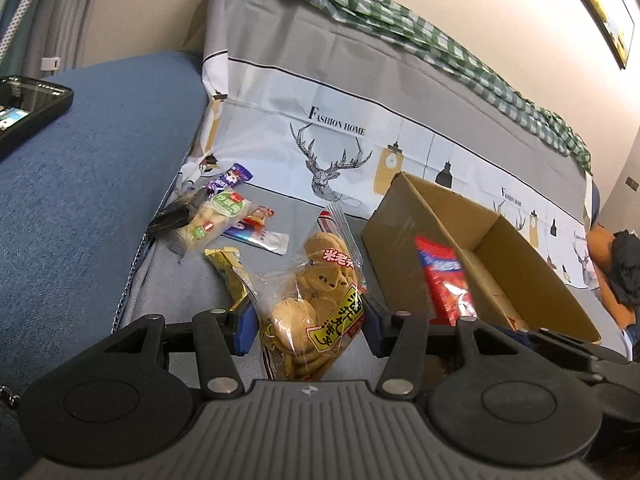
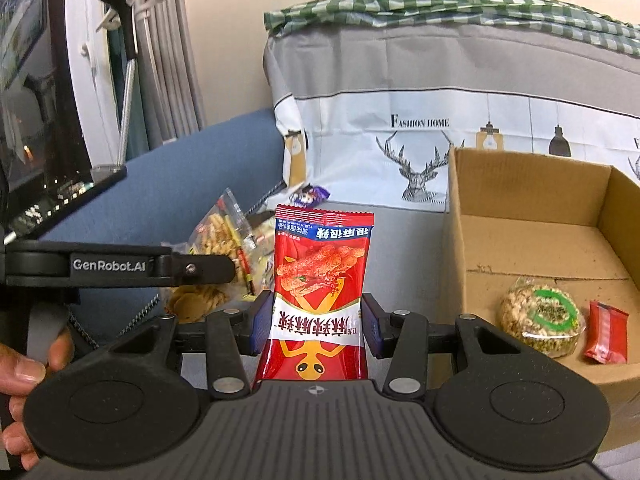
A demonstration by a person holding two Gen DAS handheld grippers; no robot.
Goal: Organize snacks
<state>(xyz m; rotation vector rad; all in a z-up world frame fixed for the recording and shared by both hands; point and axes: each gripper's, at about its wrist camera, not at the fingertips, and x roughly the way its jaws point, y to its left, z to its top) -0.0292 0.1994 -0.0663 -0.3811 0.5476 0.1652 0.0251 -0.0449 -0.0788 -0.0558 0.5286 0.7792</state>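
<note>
My left gripper [image 1: 307,326] is shut on a clear bag of round crackers [image 1: 316,300] and holds it upright above the grey sofa seat, left of the cardboard box [image 1: 400,240]. My right gripper [image 2: 316,326] is shut on a red spicy-snack packet [image 2: 320,292], held upright just left of the box [image 2: 452,264]. The red packet also shows in the left wrist view [image 1: 444,280] by the box. Inside the box lie a round green-labelled snack [image 2: 540,316] and a small red packet [image 2: 606,332].
Loose snacks lie on the seat by the blue armrest [image 1: 100,160]: a green-labelled biscuit pack [image 1: 208,220], a purple wrapper [image 1: 232,178], a yellow packet [image 1: 230,268], a flat silver-blue packet [image 1: 260,236]. A phone [image 1: 24,108] rests on the armrest. The left gripper's body [image 2: 120,266] crosses the right wrist view.
</note>
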